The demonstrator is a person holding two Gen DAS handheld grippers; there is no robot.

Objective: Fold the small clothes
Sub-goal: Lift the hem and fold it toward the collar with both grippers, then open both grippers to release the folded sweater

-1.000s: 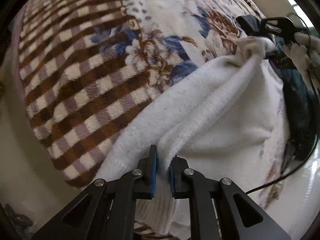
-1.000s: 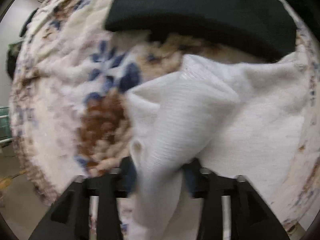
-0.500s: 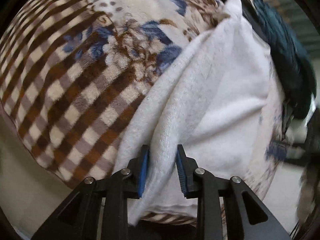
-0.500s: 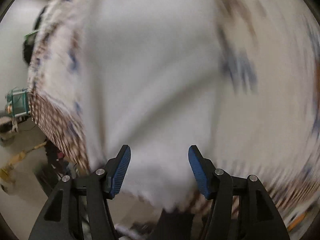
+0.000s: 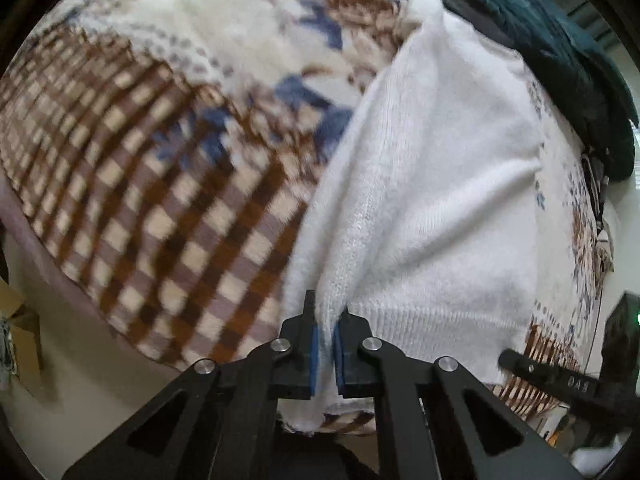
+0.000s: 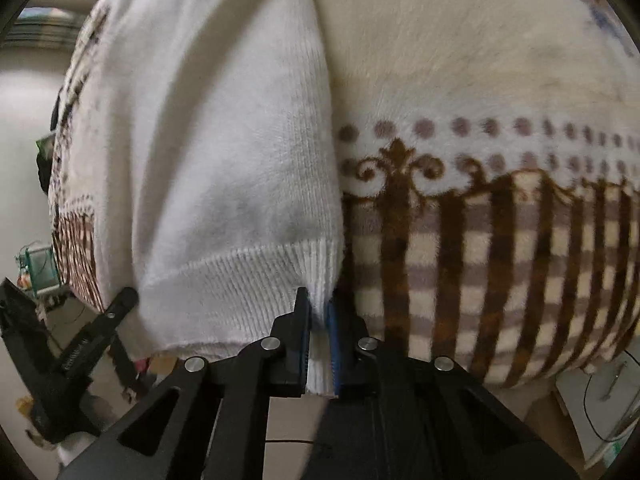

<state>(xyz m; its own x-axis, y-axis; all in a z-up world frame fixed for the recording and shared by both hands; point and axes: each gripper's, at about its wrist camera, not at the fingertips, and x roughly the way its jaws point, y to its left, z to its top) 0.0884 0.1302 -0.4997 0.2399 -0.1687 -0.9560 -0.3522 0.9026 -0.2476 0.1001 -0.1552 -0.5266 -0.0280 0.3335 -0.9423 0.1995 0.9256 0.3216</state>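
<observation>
A white knit sweater (image 5: pixel 432 184) lies on a patterned fleece blanket (image 5: pixel 160 184). My left gripper (image 5: pixel 327 344) is shut on the sweater's near left hem corner. In the right wrist view the same sweater (image 6: pixel 224 152) fills the left half, its ribbed hem toward me. My right gripper (image 6: pixel 319 332) is shut on the ribbed hem at its right corner. The other gripper shows at each view's edge: the right one (image 5: pixel 560 380) and the left one (image 6: pixel 80 352). Both hold the hem at the blanket's near edge.
A dark teal garment (image 5: pixel 560 64) lies at the far right of the blanket, beyond the sweater. The blanket (image 6: pixel 500 240) has brown checks near its edge and a cream floral middle. The floor, cables and a cardboard box (image 5: pixel 20 332) lie below the blanket's edge.
My right gripper let go of the far bunched part, swung round to the near hem and shut on its corner. My left gripper opened briefly and shut again on the hem.
</observation>
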